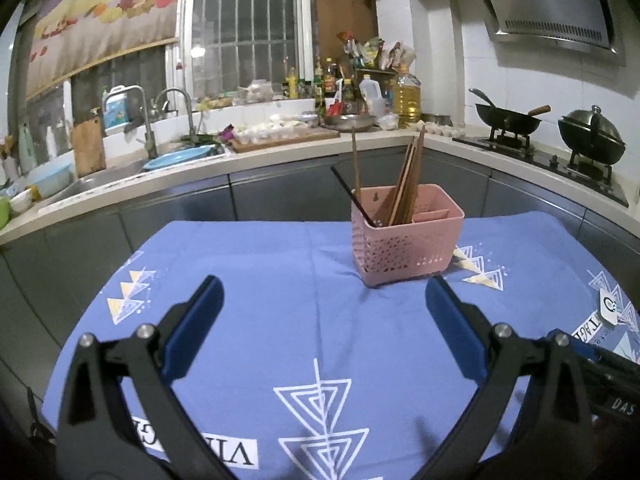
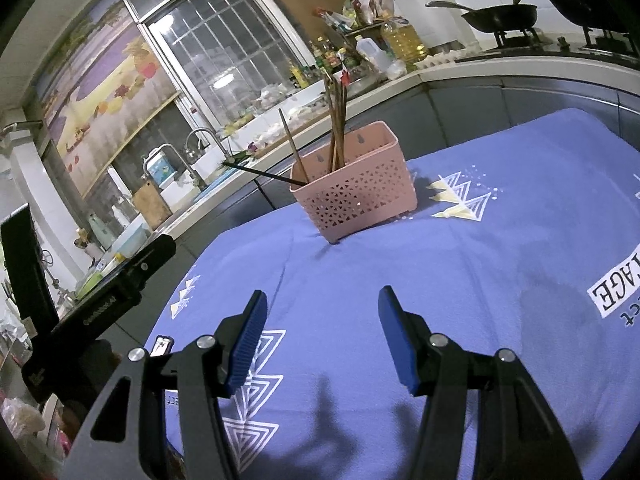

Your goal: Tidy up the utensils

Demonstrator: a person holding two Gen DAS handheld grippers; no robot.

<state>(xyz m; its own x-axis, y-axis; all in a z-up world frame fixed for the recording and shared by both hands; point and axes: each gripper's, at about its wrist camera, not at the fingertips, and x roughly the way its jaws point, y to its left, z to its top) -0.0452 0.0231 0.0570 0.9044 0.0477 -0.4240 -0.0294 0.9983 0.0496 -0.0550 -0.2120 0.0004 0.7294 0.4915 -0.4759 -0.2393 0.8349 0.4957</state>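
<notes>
A blue patterned tablecloth (image 1: 280,280) covers the table. On it, toward the far edge, stands a pink perforated utensil basket (image 1: 404,240) holding wooden chopsticks (image 1: 408,176) and one thin black stick (image 1: 354,196), perhaps a chopstick. Left gripper (image 1: 324,300) and right gripper (image 2: 322,312) both gape, empty.

Chopsticks (image 1: 406,178) stand in the pink basket (image 1: 406,236); left hand-held gripper (image 1: 324,300) apparently empty, spread.

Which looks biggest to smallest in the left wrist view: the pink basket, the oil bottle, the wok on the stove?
As they look in that view:
1. pink basket, clearly largest, though nearest the camera
2. wok and oil bottle: too alike to rank, both far back on the counter
</notes>
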